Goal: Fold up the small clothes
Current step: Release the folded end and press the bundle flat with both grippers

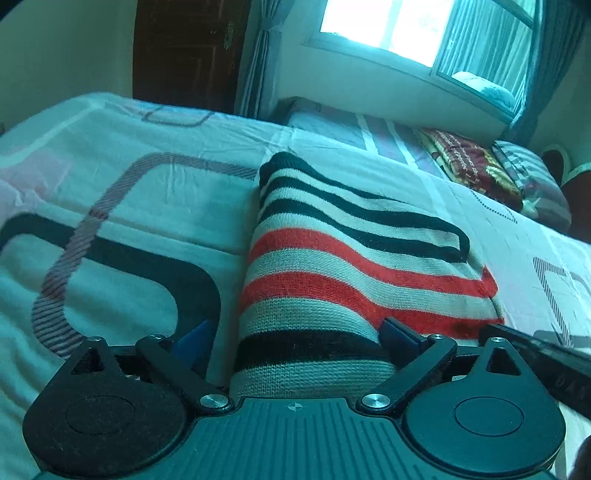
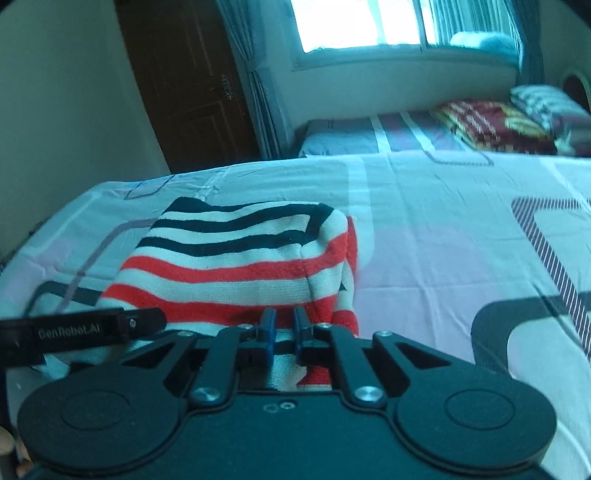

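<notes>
A small knitted garment (image 1: 332, 266) with black, white and red stripes lies folded on the bed sheet (image 1: 110, 206). My left gripper (image 1: 295, 336) is open wide, one blue finger on each side of the garment's near end. In the right wrist view the garment (image 2: 236, 266) lies ahead and left. My right gripper (image 2: 284, 325) stands at its near right edge with the jaws almost shut, a narrow gap between the blue pads; whether cloth is pinched there I cannot tell. The left gripper's body (image 2: 81, 328) shows at the left edge.
The bed sheet (image 2: 443, 229) is pale with dark and striped rounded shapes. A second bed (image 2: 369, 136) stands behind with a folded red blanket (image 2: 491, 122) and a pillow (image 2: 546, 103). A dark wooden door (image 2: 192, 81), curtains and a bright window (image 2: 362, 22) are beyond.
</notes>
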A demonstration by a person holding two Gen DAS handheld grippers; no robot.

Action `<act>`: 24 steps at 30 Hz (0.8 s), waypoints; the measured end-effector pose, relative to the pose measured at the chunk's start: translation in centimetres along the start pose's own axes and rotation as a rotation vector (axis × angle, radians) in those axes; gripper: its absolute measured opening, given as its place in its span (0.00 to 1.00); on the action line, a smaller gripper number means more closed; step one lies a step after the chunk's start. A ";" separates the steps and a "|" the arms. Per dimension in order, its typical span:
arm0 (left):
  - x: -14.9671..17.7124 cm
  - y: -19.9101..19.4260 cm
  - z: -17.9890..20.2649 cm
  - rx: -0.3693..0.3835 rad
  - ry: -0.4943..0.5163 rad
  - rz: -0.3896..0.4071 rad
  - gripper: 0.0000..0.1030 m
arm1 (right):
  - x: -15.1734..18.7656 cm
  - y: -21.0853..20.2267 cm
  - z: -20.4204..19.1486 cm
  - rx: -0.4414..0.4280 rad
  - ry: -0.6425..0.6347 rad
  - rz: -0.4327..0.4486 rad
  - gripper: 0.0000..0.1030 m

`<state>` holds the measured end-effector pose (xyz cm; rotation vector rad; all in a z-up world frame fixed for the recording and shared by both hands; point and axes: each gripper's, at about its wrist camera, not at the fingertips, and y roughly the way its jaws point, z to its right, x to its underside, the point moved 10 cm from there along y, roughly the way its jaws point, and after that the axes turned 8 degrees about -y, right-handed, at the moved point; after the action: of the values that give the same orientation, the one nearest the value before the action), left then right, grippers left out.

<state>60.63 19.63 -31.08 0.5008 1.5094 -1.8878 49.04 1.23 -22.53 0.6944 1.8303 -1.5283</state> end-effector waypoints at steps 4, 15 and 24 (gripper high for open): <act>0.4 -2.3 0.2 0.010 0.017 0.023 0.95 | -0.2 -3.1 -0.9 -0.009 0.006 0.045 0.24; 5.9 -4.2 -0.4 0.044 0.077 -0.033 0.95 | 5.1 -5.4 -0.2 0.048 0.022 -0.013 0.22; 6.5 -4.4 -0.8 0.038 0.098 -0.046 1.00 | 6.3 -4.1 0.6 0.067 0.067 -0.029 0.20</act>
<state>52.83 19.25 -32.48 0.5889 1.5624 -1.9554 41.95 -0.12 -24.70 0.7617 1.8527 -1.6099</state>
